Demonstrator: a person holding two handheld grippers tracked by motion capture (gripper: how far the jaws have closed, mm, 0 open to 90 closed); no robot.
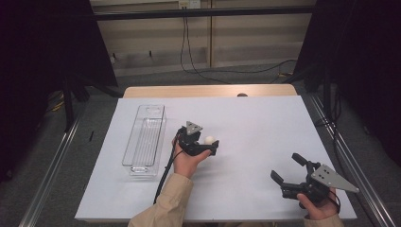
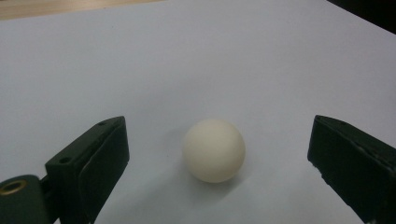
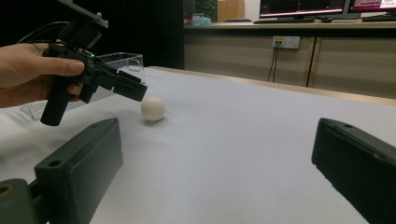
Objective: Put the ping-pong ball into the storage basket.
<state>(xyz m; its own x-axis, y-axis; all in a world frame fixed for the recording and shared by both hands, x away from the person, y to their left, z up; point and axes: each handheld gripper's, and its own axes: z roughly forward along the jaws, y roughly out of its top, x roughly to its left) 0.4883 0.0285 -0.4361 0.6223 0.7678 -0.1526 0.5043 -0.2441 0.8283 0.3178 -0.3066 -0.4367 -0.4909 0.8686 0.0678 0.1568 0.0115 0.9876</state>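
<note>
Left tongs (image 2: 219, 154) level, jaws wide, straddling white ball (image 2: 214, 150) untouched.

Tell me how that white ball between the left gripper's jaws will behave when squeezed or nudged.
The ball is round and lies free on the flat white sheet, so a nudge would probably roll it. Its smooth matte shell looks light, maybe hollow. The left gripper stands open around it; off-centre closing might squirt it out.

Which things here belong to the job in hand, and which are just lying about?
In the job:
- white ball, on the table between the open jaws
- left hand-held gripper, reaching for it

Lying about:
- clear plastic bin, to the ball's left, looks empty
- right hand-held gripper, open, idle near the table's front edge
- white table cover
- wall cables behind the table
</note>
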